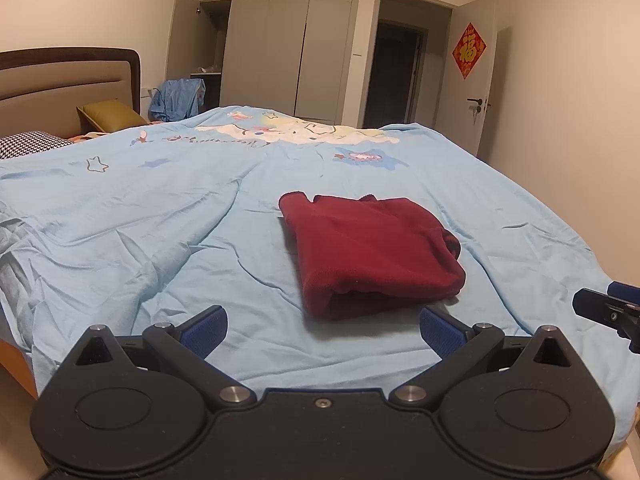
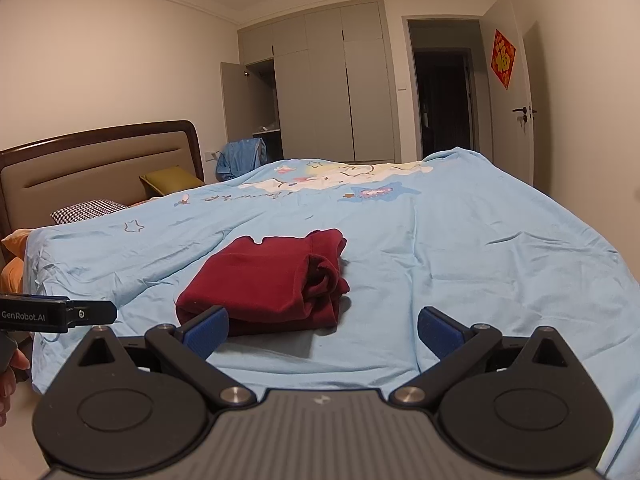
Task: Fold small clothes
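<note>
Two grippers are held low at the near edge of the bed, and both are empty. The left gripper [image 1: 323,330] is seen with its jaws spread wide apart, and nothing is held between its blue pads [image 1: 204,334]. It is pointed across the bed, level with the blanket, just short of the red top [image 1: 370,246]. The right gripper [image 2: 323,330] is held the same way, with its jaws wide open and nothing gripped. One of its blue pads [image 2: 208,330] is seen in front of the near corner of the red top [image 2: 266,282], but whether it is touched cannot be told. Each gripper is caught at the side of the other camera's view, so they are held side by side, with the red top between them and a little ahead.

Most of the folding looks done for this piece. The red top is laid in a thick, squared bundle on the blue blanket [image 1: 140,220], near the front edge. Some loose, rolled cloth is seen at one side of the bundle, so a little tidying may be left. No other small clothes are seen on the blanket.

Farther back, pillows [image 2: 86,210] are set by the headboard [image 2: 100,164]. A wardrobe [image 2: 340,92] with one door open and a dark doorway [image 2: 444,100] are seen at the far wall.
</note>
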The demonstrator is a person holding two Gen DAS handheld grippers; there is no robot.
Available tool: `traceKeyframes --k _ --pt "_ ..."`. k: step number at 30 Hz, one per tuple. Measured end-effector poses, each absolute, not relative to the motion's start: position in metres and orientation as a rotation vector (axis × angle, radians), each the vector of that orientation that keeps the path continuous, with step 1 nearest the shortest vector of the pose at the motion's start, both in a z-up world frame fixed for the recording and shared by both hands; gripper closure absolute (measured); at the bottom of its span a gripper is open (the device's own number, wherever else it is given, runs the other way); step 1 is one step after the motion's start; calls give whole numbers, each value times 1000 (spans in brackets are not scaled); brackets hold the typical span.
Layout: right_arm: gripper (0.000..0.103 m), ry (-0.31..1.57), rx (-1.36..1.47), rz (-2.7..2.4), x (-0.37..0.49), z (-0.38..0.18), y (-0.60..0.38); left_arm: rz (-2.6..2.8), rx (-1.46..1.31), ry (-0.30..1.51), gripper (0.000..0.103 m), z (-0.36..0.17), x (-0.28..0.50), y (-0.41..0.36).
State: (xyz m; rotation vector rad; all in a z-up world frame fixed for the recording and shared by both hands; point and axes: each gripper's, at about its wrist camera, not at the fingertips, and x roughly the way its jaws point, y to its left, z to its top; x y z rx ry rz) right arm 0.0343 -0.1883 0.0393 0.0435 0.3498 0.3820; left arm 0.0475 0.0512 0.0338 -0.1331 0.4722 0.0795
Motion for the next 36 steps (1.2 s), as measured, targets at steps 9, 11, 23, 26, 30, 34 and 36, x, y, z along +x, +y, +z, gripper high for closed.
traceKeyframes --k 9,11,23,26,30,34,36 --pt "0 360 48 379 35 38 -189 76 -136 486 1 31 50 50" --pt "0 363 49 380 36 38 -189 76 -137 489 1 30 51 50" --pt "0 383 53 379 41 34 -188 76 -140 508 1 25 57 50" --pt "0 391 55 378 43 32 -188 76 -143 515 1 24 59 51" --pt "0 404 57 378 46 29 -188 65 -154 533 1 20 63 51" --pt "0 419 59 378 50 26 -187 51 -164 552 1 15 68 50" --pt "0 425 60 378 52 25 -186 65 -157 557 1 13 70 49"
